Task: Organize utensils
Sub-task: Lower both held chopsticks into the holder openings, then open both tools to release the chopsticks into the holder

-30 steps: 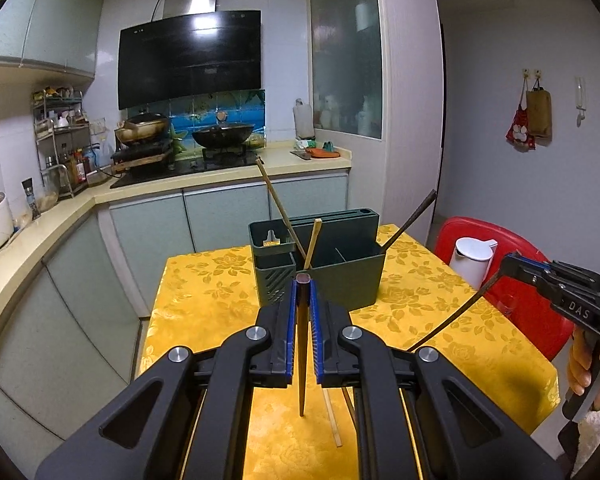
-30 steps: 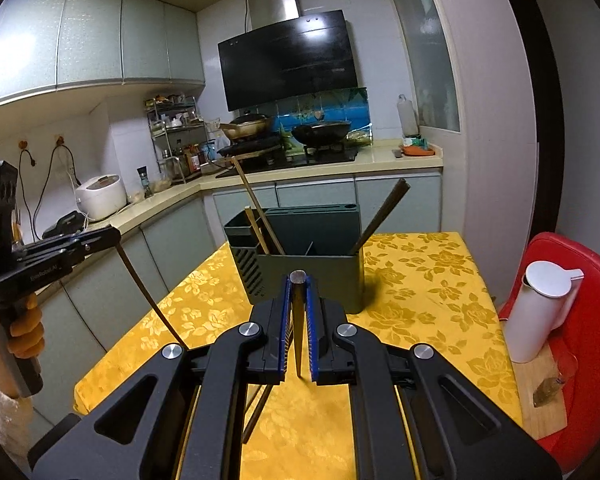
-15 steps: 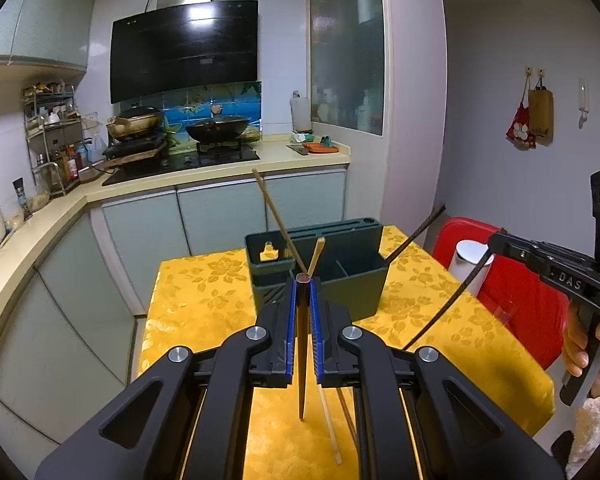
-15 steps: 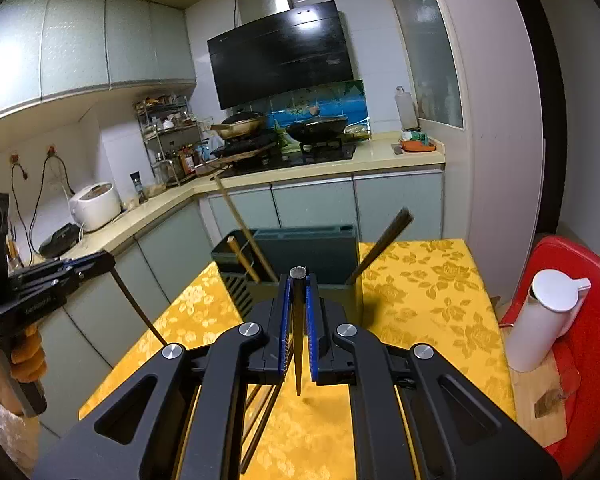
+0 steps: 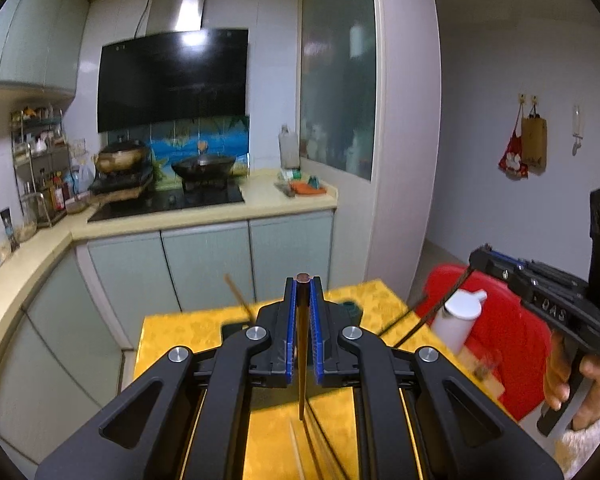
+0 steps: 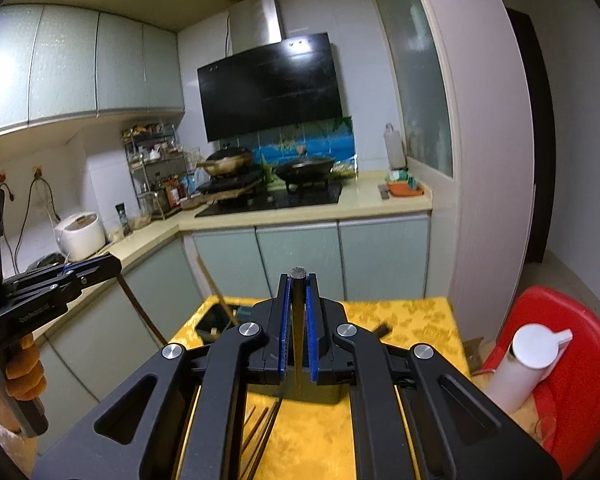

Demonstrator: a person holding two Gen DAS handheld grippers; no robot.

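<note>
Kitchen cabinets in pale green and a black range hood [image 5: 172,78] frame a table draped in a yellow floral cloth [image 6: 412,316], where a dark utensil holder [image 6: 214,320] stands mostly hidden behind the grippers. Raised above the table, the left gripper [image 5: 303,292] has its blue-padded fingers [image 5: 291,332] closed on a brown chopstick [image 5: 301,360] that hangs point-down between them. The right gripper [image 6: 298,292] likewise clamps a dark chopstick [image 6: 298,344], held upright with its round end at the fingertips. One light chopstick [image 6: 216,294] leans out of the holder's left compartment; a dark one [image 6: 382,329] pokes up to the right of the gripper. Several loose chopsticks [image 6: 260,436] lie on the cloth below the right gripper. A white kettle [image 6: 524,368] sits on a red stool [image 6: 580,344] beside the table. Woks [image 5: 204,164] rest on the stove behind.
</note>
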